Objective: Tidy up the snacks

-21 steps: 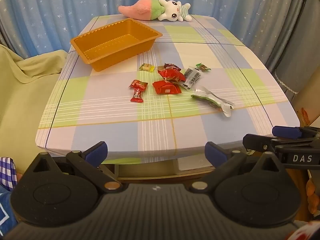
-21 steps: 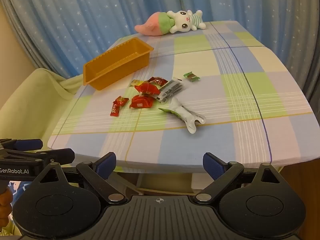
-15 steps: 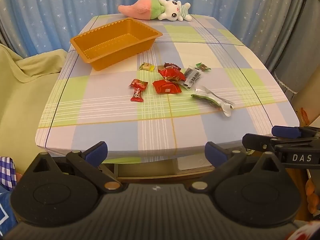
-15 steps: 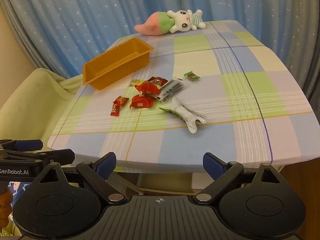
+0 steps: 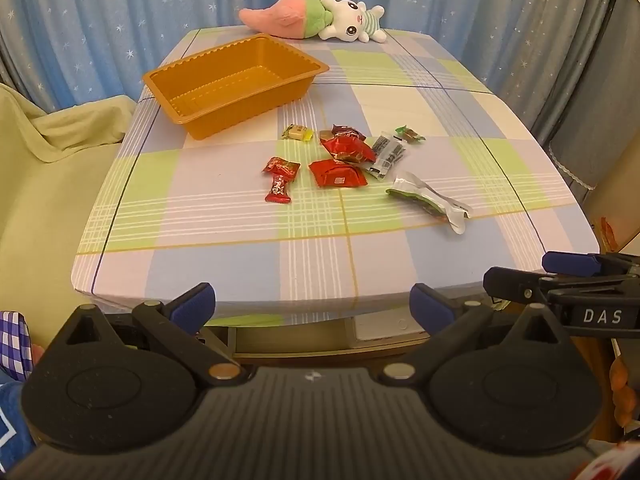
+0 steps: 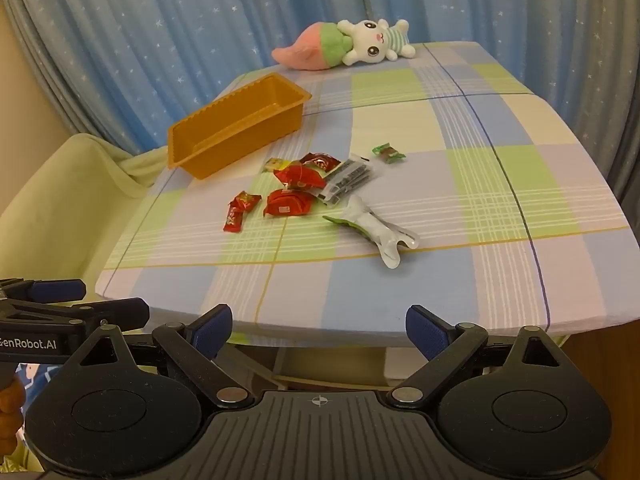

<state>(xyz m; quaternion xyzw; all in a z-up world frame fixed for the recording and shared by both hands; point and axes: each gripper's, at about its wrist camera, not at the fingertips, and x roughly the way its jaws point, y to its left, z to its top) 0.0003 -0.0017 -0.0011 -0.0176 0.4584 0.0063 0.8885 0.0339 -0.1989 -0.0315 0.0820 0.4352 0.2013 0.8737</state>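
Against the frames from the preceding second, nothing on the table is showing any displacement, and both grippers are remaining where they were, short of the near table edge. The left gripper (image 5: 310,306) is hanging with its jaws spread fully wide and nothing between them; the right gripper (image 6: 318,330) is presenting the same released, empty condition. The checked tablecloth (image 5: 224,236) is lying flat over the table. The orange tray (image 5: 234,84) is sitting toward the far left corner, open side up, with no snack in it. The snacks are lying loose in a cluster near the middle of the cloth, well apart from the tray: a yellow candy (image 5: 297,133) nearest the tray, a red twist-wrapped candy (image 5: 280,182) on the left of the group, a red packet (image 5: 338,173) beside it, and another red packet (image 5: 348,148) just behind that, with a dark red wrapper at its far edge. A grey sachet (image 5: 387,156) is lying against the right side of the red packets, a small green candy (image 5: 409,135) is sitting just beyond it, and a green and silver pouch (image 5: 428,200) is lying nearest the right front. A plush toy (image 5: 316,20) is resting along the far edge of the table, in front of the blue starred curtain (image 5: 120,8).
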